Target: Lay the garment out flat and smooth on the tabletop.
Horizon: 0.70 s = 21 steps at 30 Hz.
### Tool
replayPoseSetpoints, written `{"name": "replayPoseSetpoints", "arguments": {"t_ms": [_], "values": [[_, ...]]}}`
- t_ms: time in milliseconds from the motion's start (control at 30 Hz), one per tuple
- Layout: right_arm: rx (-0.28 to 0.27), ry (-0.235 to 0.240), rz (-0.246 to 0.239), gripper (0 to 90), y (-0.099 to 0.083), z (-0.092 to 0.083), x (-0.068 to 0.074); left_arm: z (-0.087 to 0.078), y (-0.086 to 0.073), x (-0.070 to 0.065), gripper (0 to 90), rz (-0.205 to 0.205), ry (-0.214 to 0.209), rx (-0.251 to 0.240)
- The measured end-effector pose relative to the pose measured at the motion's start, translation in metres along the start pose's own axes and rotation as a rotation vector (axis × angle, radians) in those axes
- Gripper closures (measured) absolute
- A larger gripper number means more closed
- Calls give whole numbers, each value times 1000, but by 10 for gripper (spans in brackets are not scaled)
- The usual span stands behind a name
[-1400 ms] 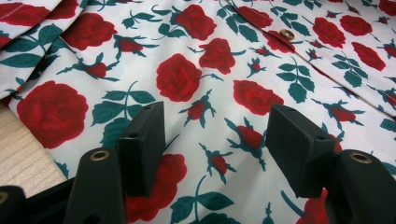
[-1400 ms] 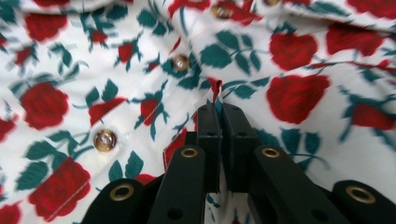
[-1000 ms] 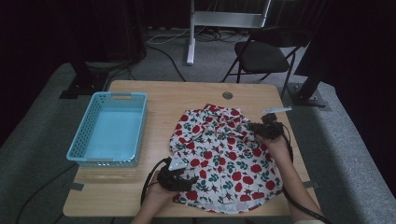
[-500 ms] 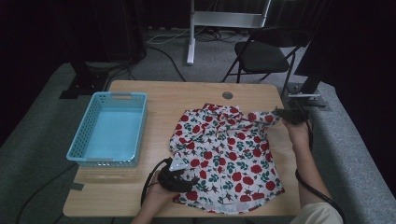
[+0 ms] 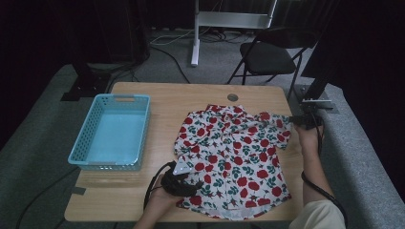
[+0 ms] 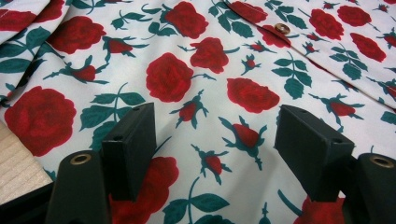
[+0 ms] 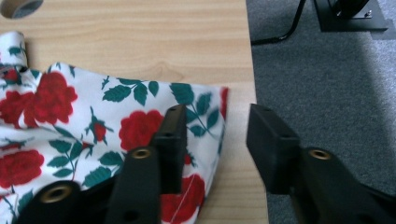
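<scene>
A white shirt [image 5: 234,152] printed with red roses and green leaves lies spread flat on the right half of the wooden table [image 5: 167,100]. My left gripper [image 5: 191,183] rests at the shirt's lower left hem. In the left gripper view its jaws stand wide open [image 6: 215,116] just above the rose fabric [image 6: 210,51], with a button visible farther off. My right gripper [image 5: 293,119] sits at the end of the right sleeve [image 5: 282,121], close to the table's right edge. It is open [image 7: 215,114]; one jaw lies over the sleeve [image 7: 140,93] and the sleeve's hem lies in the gap.
An empty light-blue plastic basket [image 5: 114,131] stands on the table's left half. A round cable hole [image 5: 232,97] is at the table's back. A folding chair [image 5: 272,52] and a black stand base [image 7: 350,14] are on the grey carpet beyond the right edge.
My right gripper has moved right and back from the shirt's shoulder toward the table's edge, and the sleeve now lies drawn out to the right. The left gripper has stayed put.
</scene>
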State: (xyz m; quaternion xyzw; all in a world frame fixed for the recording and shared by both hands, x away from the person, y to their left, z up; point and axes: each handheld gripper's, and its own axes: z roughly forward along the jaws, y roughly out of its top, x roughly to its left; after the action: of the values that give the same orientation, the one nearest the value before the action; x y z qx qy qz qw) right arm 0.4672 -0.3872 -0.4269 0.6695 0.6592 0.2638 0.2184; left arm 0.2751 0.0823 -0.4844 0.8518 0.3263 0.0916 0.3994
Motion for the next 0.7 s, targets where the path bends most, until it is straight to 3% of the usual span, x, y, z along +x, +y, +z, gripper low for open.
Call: {"name": "replayPoseSetpoints", "arguments": {"t_ms": [167, 333, 433, 567, 700], "values": [[-10, 36, 32, 535, -7, 0, 0, 0, 0, 0, 301, 1, 0, 1], [-41, 79, 5, 537, -11, 2, 7, 0, 0, 0, 301, 0, 1, 0], [-44, 90, 72, 511, -11, 7, 2, 0, 0, 0, 301, -1, -2, 0], [-44, 68, 120, 496, -12, 15, -5, 0, 0, 1, 302, -6, -6, -5], [-39, 89, 185, 537, -13, 26, -12, 0, 0, 1, 301, -4, -6, -4]]}}
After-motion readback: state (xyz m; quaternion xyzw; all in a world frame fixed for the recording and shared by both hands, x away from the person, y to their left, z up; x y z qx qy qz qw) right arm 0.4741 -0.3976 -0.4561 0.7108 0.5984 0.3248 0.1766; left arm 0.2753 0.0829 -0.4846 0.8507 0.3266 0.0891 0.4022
